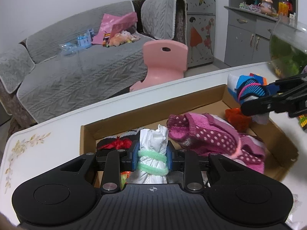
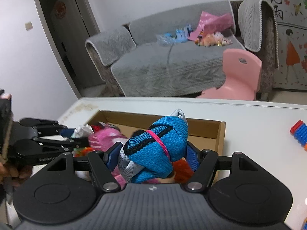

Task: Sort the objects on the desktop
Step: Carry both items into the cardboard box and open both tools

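Note:
My left gripper (image 1: 152, 158) is shut on a white rolled bundle (image 1: 152, 153) tied with a green band, held over the left end of a cardboard box (image 1: 153, 103). My right gripper (image 2: 154, 154) is shut on a blue and grey sock bundle (image 2: 159, 145) bound with a pink band, above the same box (image 2: 220, 132). Inside the box lie pink dotted socks (image 1: 203, 136), a black and red bundle (image 1: 117, 142) and an orange item (image 1: 238, 116). The right gripper shows at the right edge of the left wrist view, the left gripper (image 2: 76, 136) at the left of the right wrist view.
The box rests on a white table (image 1: 57, 126) with a floral print. Blue and orange blocks (image 2: 299, 134) lie on the table right of the box. A glass fish bowl (image 1: 287, 44) stands at the far right. A pink chair (image 1: 165, 61) and grey sofa (image 1: 76, 67) stand beyond.

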`<state>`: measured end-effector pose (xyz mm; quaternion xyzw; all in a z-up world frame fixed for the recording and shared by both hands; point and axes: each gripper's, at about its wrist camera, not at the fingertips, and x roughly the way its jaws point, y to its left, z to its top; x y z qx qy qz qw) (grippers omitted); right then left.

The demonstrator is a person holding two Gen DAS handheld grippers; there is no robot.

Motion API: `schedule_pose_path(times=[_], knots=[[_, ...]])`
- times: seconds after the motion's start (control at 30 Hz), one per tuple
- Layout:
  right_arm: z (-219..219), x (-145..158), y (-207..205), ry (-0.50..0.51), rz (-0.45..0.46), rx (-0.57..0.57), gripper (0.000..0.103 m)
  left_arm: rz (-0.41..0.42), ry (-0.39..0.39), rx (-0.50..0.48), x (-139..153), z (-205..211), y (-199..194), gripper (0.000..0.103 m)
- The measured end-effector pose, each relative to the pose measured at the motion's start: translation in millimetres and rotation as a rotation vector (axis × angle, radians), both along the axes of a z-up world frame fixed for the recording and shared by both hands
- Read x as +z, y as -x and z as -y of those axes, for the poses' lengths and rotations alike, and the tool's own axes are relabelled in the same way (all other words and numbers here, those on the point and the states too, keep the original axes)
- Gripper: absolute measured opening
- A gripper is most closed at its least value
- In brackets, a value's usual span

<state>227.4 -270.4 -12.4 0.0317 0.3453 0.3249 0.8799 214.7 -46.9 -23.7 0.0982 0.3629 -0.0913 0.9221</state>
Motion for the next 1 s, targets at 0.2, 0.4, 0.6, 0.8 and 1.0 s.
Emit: schedule_pose_path(times=[0.2,0.4,0.6,0.8,1.0], knots=[[-4.1,-10.2,-6.6,0.018,-0.030,0.001,0.065,-0.012,-0.020,-0.014,-12.0,4.4,-11.0,0.034],[-6.7,-22.0,-14.5,0.045,-0.066,-0.013,0.066,-0.029,-0.018,-0.010,-17.1,3.8,-19.3,0.036],[-10.8,-18.9,-11.1,0.072,-0.048,-0.015,0.072,-0.025,-0.046,-0.005,-21.6,6.0,-17.1,0.047],[-1.0,-2.1,0.5,0.058,0.014,-0.032,0.090,0.057,-0.124,-0.019,-11.9,9.9,5.2,0.091],[17.1,29.0,27.7,0.008,0.072,-0.043,0.090,0.095,-0.118,-0.024,7.6,-1.1,42.4,0.094]])
